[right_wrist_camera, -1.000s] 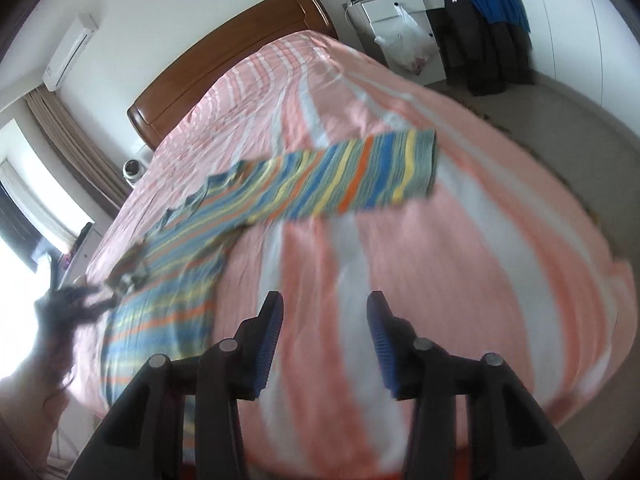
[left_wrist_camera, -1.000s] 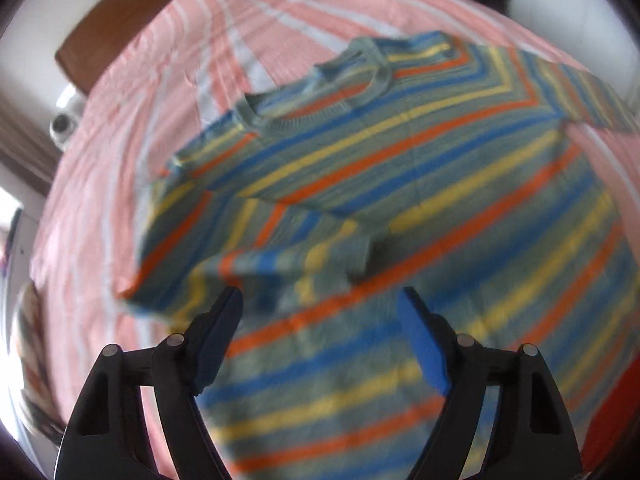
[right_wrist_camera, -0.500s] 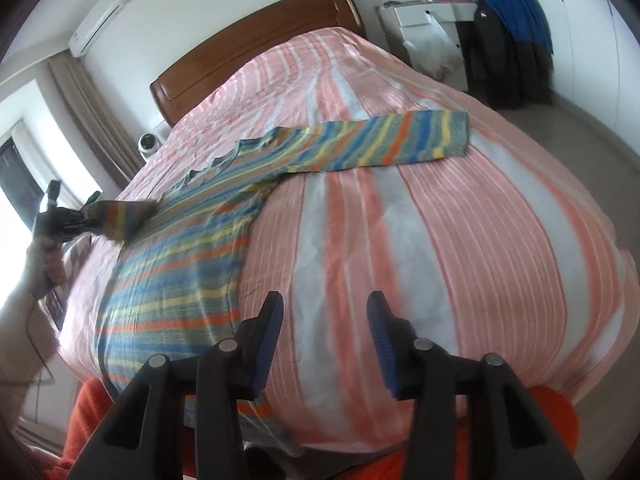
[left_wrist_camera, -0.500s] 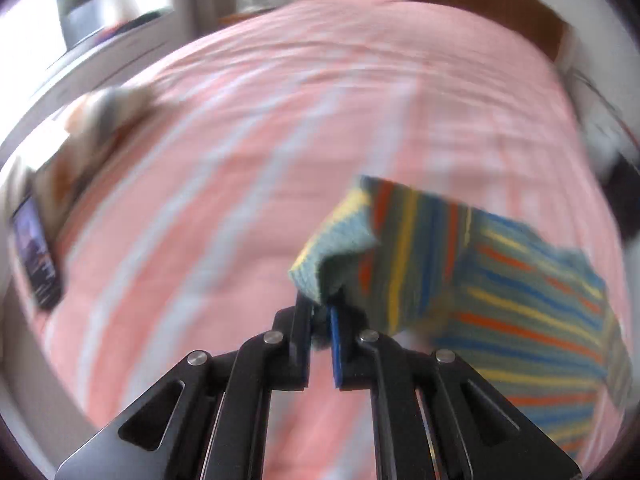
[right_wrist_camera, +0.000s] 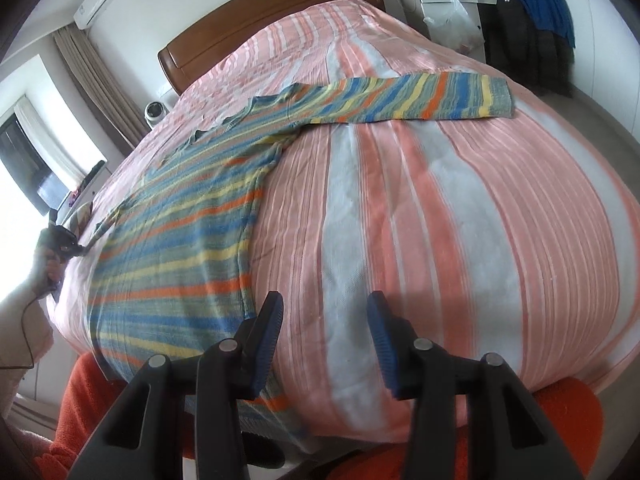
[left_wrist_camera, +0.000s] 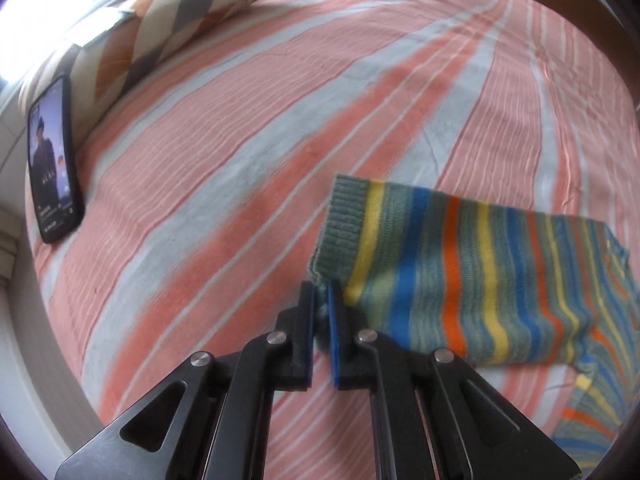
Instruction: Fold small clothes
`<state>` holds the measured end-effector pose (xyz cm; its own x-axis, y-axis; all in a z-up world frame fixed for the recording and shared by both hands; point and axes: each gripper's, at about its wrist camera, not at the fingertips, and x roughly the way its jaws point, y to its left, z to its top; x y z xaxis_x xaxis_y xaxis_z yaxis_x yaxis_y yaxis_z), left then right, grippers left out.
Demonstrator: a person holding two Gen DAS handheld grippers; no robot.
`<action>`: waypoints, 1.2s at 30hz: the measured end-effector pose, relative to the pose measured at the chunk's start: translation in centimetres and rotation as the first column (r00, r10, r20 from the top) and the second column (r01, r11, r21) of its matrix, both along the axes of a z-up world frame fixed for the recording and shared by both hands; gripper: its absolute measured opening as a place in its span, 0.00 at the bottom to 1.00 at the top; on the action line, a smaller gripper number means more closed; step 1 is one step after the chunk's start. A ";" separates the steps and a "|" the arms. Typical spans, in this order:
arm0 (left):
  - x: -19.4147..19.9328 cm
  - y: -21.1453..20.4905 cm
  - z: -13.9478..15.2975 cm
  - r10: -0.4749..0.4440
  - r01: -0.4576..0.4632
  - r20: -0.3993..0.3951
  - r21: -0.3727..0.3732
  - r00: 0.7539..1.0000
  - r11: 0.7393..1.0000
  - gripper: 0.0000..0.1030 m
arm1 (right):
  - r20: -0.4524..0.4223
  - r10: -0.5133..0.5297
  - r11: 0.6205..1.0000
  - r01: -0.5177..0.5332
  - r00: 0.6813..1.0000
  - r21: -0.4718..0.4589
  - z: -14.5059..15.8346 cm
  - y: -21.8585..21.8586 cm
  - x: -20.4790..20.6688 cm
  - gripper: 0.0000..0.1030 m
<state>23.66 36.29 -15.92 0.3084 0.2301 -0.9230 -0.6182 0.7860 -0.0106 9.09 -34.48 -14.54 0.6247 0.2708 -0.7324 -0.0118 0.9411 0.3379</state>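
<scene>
A striped knit sweater (right_wrist_camera: 180, 232) in blue, yellow, orange and grey-green lies spread on the bed. Its right sleeve (right_wrist_camera: 420, 96) stretches out flat to the right. My left gripper (left_wrist_camera: 321, 292) is shut on the grey-green cuff of the left sleeve (left_wrist_camera: 448, 276) and holds it stretched out low over the bed; it also shows small at the far left of the right wrist view (right_wrist_camera: 66, 240). My right gripper (right_wrist_camera: 324, 332) is open and empty, above the bed just right of the sweater's hem.
The bed (right_wrist_camera: 460, 220) has a pink and white striped cover and a wooden headboard (right_wrist_camera: 260, 16). A striped pillow (left_wrist_camera: 168, 28) and a phone (left_wrist_camera: 52, 156) lie at the bed's left edge. A cabinet and hanging dark clothes (right_wrist_camera: 520, 32) stand at the right.
My left gripper closed on the left sleeve cuff and pulled the sleeve outward, flat over the bed. My right gripper came closer to the bed, near the sweater's hem, still open.
</scene>
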 end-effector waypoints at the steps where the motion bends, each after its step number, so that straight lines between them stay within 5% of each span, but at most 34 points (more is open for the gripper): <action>1: 0.1 -0.1 0.0 -0.004 0.004 -0.007 0.018 1.000 1.000 0.04 | -0.001 -0.002 1.000 0.002 1.000 0.000 0.0 0.0 0.1 0.43; 5: -0.6 2.0 0.5 0.084 -0.083 -0.012 0.052 0.996 0.995 0.03 | -0.002 0.003 1.000 -0.003 1.000 -0.009 -0.1 0.1 0.2 0.43; 10: -3.7 4.5 1.9 0.117 -0.113 0.079 -0.056 0.990 0.992 0.08 | 0.004 -0.003 1.000 0.003 1.000 -0.006 0.0 0.1 0.2 0.43; 15: -4.1 0.2 3.7 -0.042 0.048 0.167 -0.033 0.985 0.998 0.66 | 0.053 -0.024 1.000 0.025 0.998 -0.011 0.8 -0.1 0.5 0.43; 18: -2.6 -2.1 3.0 -0.115 0.116 0.169 0.005 0.979 0.993 0.70 | 0.063 -0.034 0.999 0.036 0.997 -0.023 1.1 -0.4 1.0 0.43; 21: -2.0 -2.3 0.5 -0.089 0.088 0.076 0.015 0.993 0.996 0.70 | 0.065 -0.056 0.998 0.058 0.996 -0.039 1.3 -0.9 1.0 0.43; 26: -6.1 -3.8 0.9 -0.089 0.081 0.145 0.055 0.985 0.995 0.72 | 0.094 -0.116 0.988 0.125 0.989 -0.094 2.0 -2.4 -0.2 0.44; 29: -8.8 -6.2 0.8 -0.128 0.124 0.204 0.035 0.971 0.992 0.88 | 0.103 -0.170 0.976 0.182 0.980 -0.117 1.8 -3.6 -0.4 0.52; 32: -10.6 -8.4 -0.7 -0.158 0.157 0.204 0.018 0.966 0.987 0.92 | 0.096 -0.205 0.970 0.215 0.974 -0.114 1.6 -4.6 0.9 0.52; 36: -12.0 -10.8 -2.2 -0.211 0.187 0.189 0.139 0.959 0.973 1.00 | 0.148 -0.178 0.964 0.203 0.973 -0.171 2.2 -4.4 3.3 0.60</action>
